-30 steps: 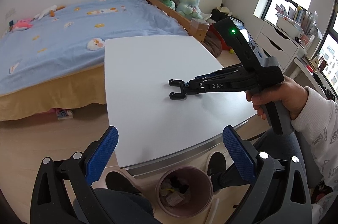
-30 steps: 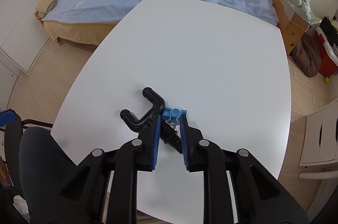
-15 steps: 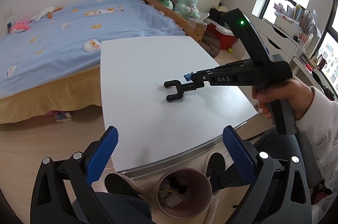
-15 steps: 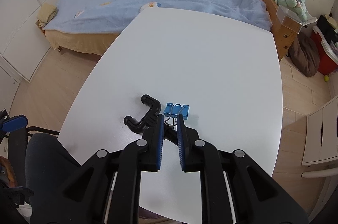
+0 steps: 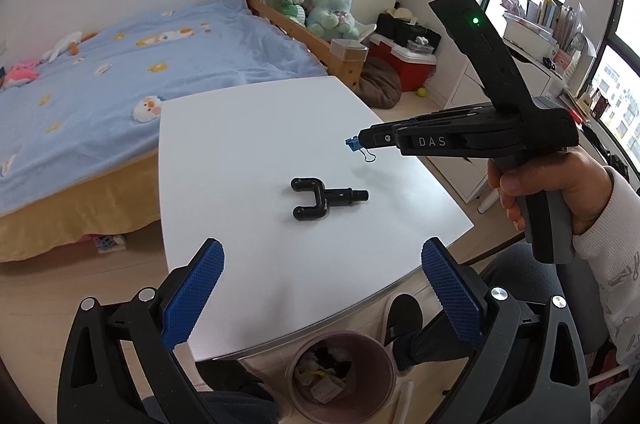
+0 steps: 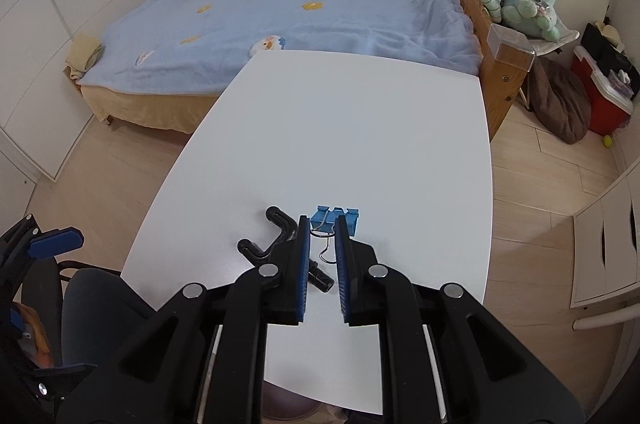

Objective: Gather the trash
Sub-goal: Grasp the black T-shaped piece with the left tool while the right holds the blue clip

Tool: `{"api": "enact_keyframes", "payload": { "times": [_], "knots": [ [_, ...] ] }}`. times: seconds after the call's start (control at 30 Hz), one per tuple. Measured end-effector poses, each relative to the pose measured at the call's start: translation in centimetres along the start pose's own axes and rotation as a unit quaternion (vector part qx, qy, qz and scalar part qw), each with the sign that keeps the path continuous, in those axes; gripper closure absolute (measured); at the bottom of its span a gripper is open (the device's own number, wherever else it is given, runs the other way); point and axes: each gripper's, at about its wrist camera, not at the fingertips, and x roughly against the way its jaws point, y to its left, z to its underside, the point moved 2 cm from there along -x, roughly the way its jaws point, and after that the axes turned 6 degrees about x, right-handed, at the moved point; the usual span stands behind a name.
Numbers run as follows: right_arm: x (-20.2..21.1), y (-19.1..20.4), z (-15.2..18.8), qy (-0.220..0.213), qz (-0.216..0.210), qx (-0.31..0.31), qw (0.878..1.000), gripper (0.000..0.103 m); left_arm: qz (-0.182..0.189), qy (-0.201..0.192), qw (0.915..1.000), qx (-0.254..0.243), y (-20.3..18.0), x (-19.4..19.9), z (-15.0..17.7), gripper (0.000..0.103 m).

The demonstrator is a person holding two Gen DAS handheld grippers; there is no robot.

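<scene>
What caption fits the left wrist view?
Right gripper lifts a blue binder clip above the white table; black Y-shaped part remains.

table top [image 5: 248, 127] looks like smooth matt white laminate with a thin metal-looking edge, the forked black piece [image 5: 320, 197] is slightly shiny hard plastic. binder clip [image 6: 335, 218] is blue painted body with thin bright wire handles. gripper pads [image 5: 192, 294] are blue rubbery stuff with a fine knurled grid, frames matt black plastic with shiny metal bolts. trash bin [image 5: 340, 372] dull pinkish plastic, bedspread [image 5: 120, 63] soft fleecy cloth
</scene>
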Motion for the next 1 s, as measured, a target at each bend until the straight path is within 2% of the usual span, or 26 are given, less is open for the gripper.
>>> {"api": "enact_keyframes", "payload": {
  "times": [0.43, 0.87, 1.0],
  "knots": [
    [2.1, -3.4, 2.0, -0.007, 0.014, -0.038, 0.999, 0.091, 0.006, 0.037, 0.999, -0.026, -2.4, -5.3, -3.2, 0.008],
    [3.3, -6.5, 3.9, -0.011, 0.025, -0.066, 0.997, 0.091, -0.027, 0.108, 0.9937, -0.006, -2.6, -12.3, -4.2, 0.008],
    [3.4, -6.8, 4.1, -0.012, 0.023, -0.069, 0.997, 0.091, -0.049, 0.132, 0.99, -0.001, -2.4, -14.1, -3.8, 0.008]
  ]
}}
